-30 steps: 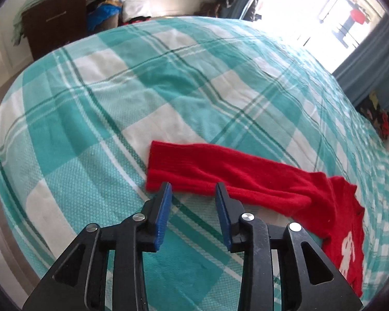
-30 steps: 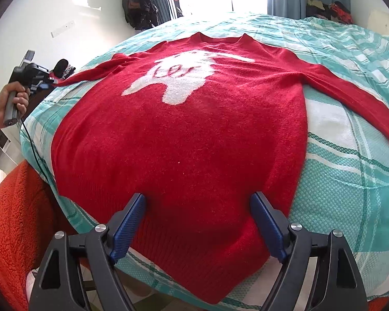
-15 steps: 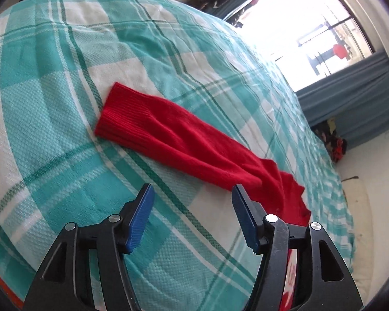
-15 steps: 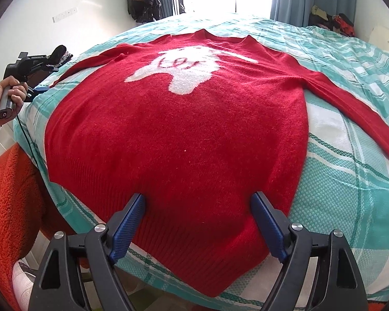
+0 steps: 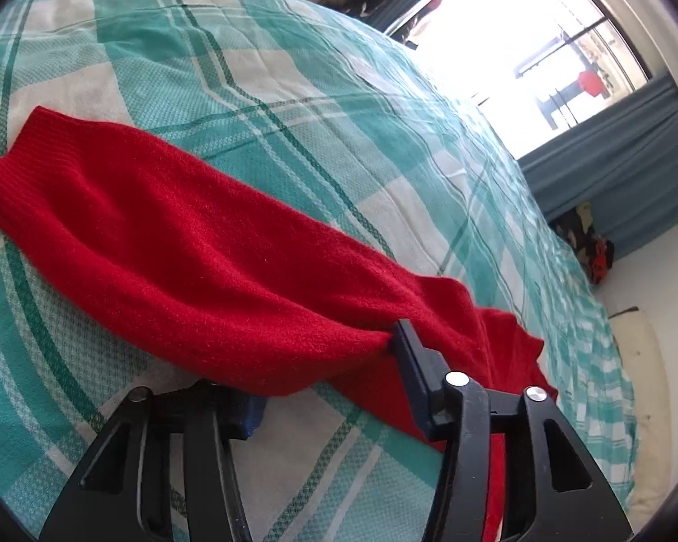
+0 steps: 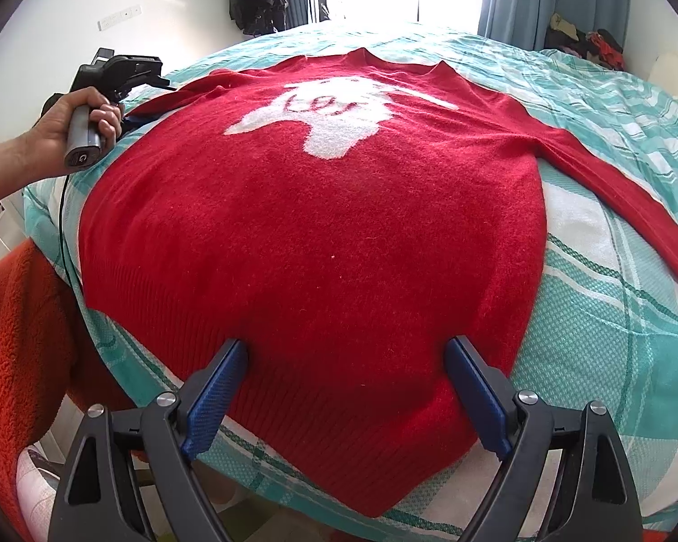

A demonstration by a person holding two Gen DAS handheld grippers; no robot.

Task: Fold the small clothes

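Sweater (image 6: 312,235) flat on checked bedspread (image 6: 610,316), left jaws just closed on sleeve (image 5: 194,244), right jaws wide open.

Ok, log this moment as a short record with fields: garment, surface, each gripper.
garment: red knitted sweater with white chest motif, spread flat, front up
surface: teal-and-white checked bedspread
left gripper: has just been closing; sleeve bunched between its fingers
right gripper: open, fingers either side of the ribbed hem, not pinching it
fold: not yet begun
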